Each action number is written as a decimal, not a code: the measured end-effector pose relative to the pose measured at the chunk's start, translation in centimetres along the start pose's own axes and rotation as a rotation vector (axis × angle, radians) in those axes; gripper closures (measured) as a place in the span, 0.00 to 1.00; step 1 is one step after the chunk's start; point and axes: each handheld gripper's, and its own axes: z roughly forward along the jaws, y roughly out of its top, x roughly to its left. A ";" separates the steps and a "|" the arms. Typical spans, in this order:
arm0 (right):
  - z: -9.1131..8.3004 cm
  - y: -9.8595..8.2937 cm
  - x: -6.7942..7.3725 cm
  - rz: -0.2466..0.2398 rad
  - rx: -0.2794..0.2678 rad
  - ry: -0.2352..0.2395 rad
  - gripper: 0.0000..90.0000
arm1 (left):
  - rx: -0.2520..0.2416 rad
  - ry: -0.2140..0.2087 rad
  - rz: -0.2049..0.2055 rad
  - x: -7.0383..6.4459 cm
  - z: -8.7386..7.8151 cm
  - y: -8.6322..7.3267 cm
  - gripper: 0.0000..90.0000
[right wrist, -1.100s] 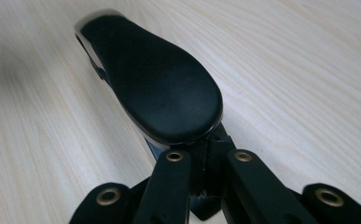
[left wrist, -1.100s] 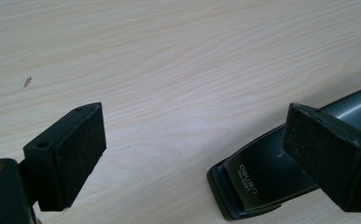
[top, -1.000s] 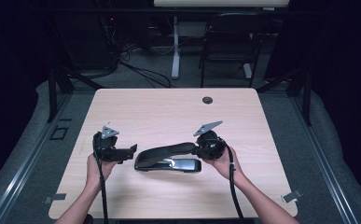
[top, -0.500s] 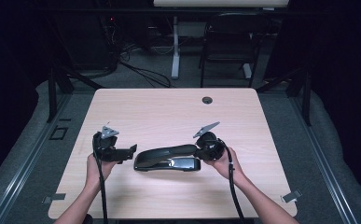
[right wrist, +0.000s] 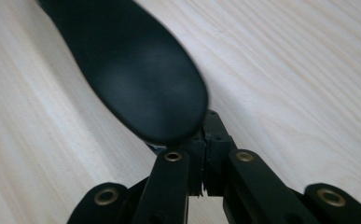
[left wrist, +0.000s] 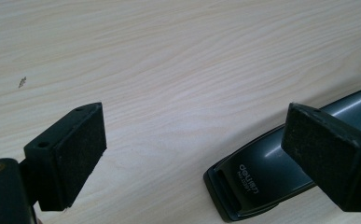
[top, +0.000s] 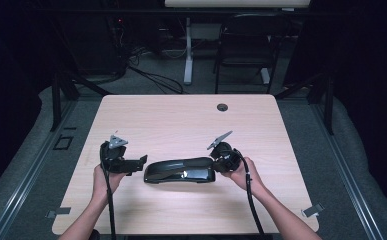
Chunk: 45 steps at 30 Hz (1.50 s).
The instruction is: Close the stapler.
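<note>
A black long-arm stapler (top: pixel 180 170) lies lengthwise near the front of the tabletop (top: pixel 181 120), roughly midway between the left and right edges. The right claw (top: pixel 216 164) sits at the stapler's right end; in the right gripper view its jaws are drawn together under the rounded tip of the stapler's top arm (right wrist: pixel 136 70), though whether they pinch any part of it cannot be told. The left claw (top: pixel 142 161) hovers just beside the stapler's left end with its jaws spread wide apart; in the left gripper view the stapler's printed base end (left wrist: pixel 257 182) lies low between the two pads (left wrist: pixel 78 156), nearer the right-hand one, not touched by either.

The far half of the light wood tabletop lies bare, apart from a small round cable hole (top: pixel 222 107) near the far edge, right of centre. A strip of open wood runs between the stapler and the near edge, and broad margins lie to both sides. Beyond the tabletop the room is dark, with a chair (top: pixel 246 50), a white table leg (top: pixel 187 55) and cables (top: pixel 151 75) on grey carpet.
</note>
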 end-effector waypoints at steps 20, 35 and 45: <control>-3.8 1.2 1.8 -0.088 -0.142 -0.008 1.00 | -0.001 0.005 0.000 0.0 0.1 0.0 0.07; -1.8 0.7 1.7 -0.091 -0.061 -0.027 1.00 | -0.001 0.000 0.004 -0.2 0.2 0.0 0.07; -1.6 0.6 1.6 -0.085 -0.061 -0.025 1.00 | 0.002 -0.002 0.010 -0.2 0.2 0.0 0.07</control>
